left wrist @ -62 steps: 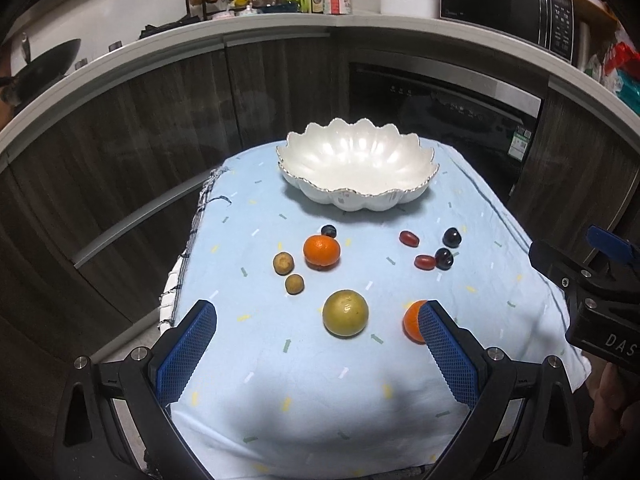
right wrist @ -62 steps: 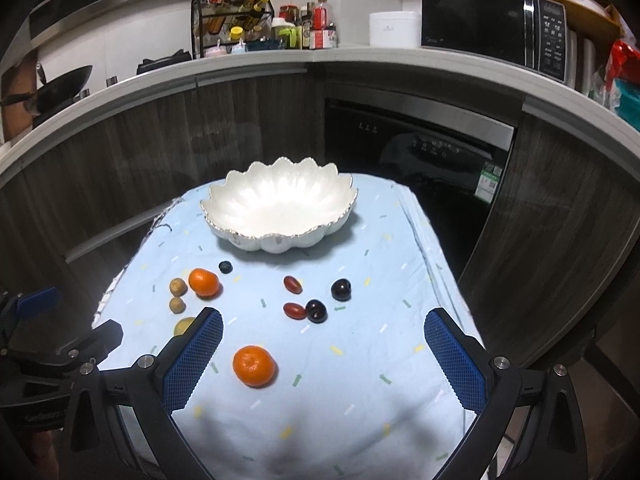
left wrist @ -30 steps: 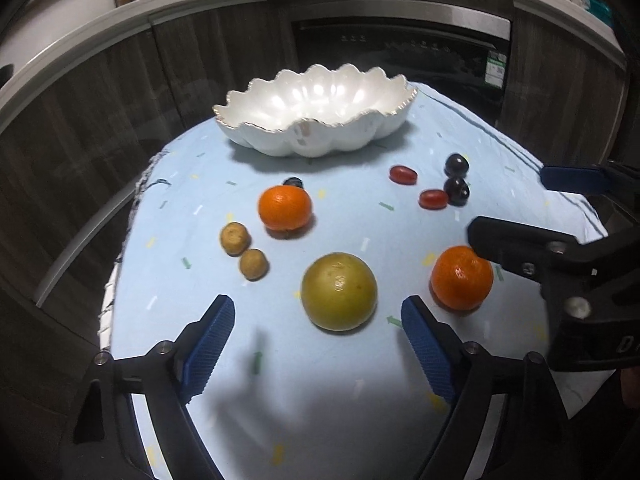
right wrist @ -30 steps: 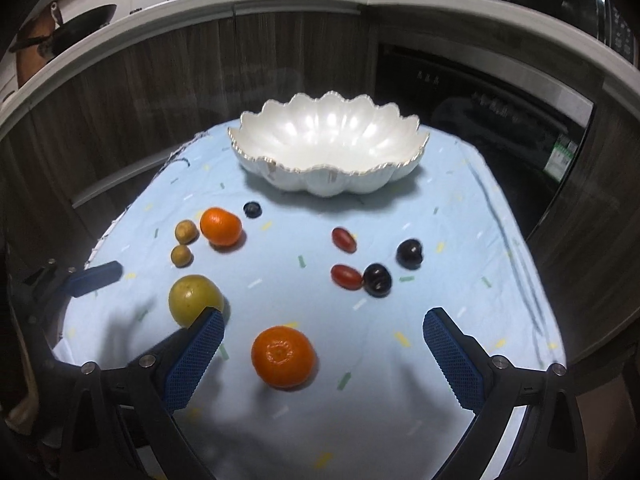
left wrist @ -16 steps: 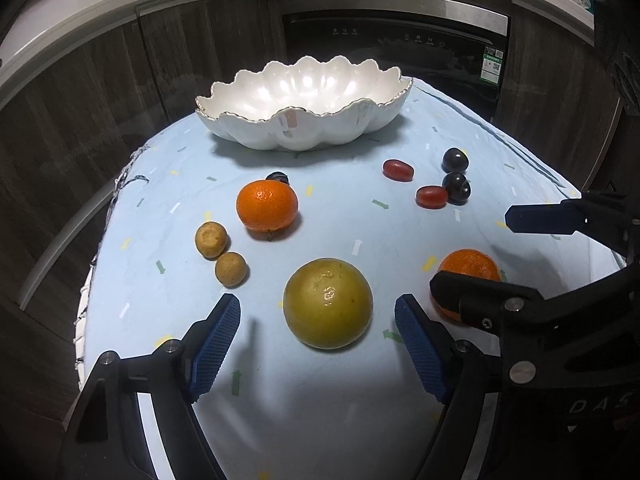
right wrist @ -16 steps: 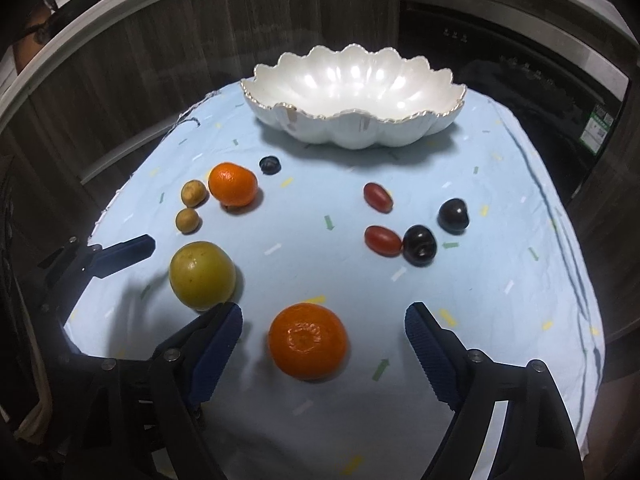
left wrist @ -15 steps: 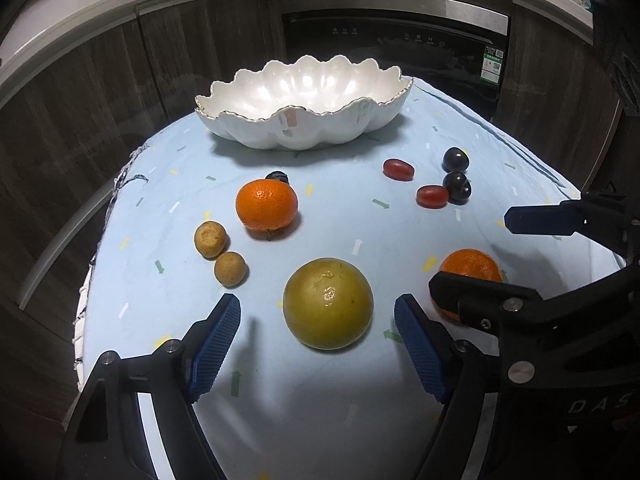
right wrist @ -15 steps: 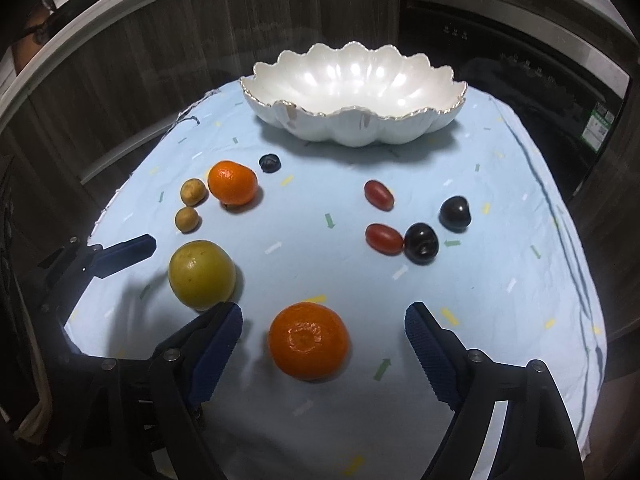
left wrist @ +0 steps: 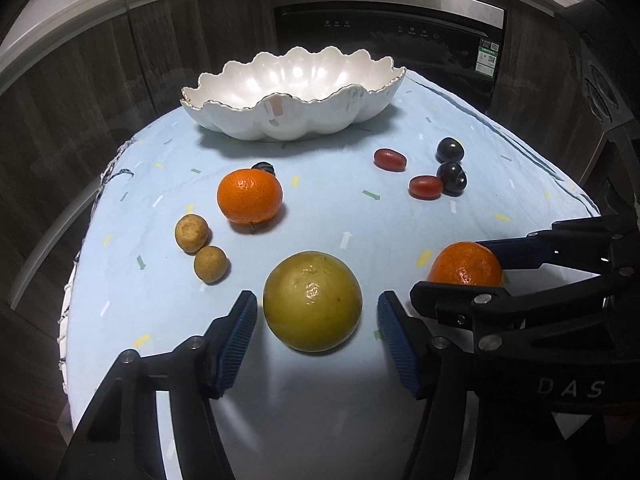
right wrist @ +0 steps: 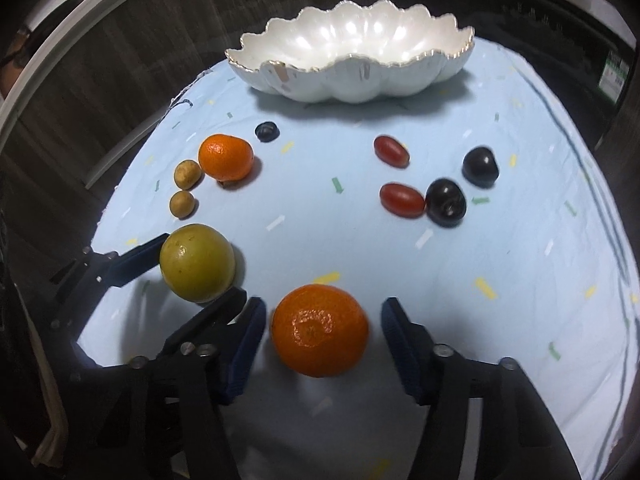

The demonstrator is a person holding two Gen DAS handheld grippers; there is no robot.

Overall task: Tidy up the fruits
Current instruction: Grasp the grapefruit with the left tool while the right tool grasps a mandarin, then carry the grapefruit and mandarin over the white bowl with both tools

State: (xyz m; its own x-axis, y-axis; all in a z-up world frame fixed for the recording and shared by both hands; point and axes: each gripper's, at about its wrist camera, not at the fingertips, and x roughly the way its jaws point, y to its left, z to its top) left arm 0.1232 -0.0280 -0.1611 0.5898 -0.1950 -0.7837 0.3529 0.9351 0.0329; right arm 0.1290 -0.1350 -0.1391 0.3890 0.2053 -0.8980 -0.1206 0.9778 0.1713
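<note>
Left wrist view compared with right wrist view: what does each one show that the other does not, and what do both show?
Only the left wrist view shows the oven's control panel and the counter edge above it.

Only the right wrist view shows the top of the nearer orange, unhidden, between the open right gripper pads.

Both show the white bowl, the green fruit between the open left gripper pads, the farther orange, two brown fruits, two red ones and the dark ones on the blue cloth.
</note>
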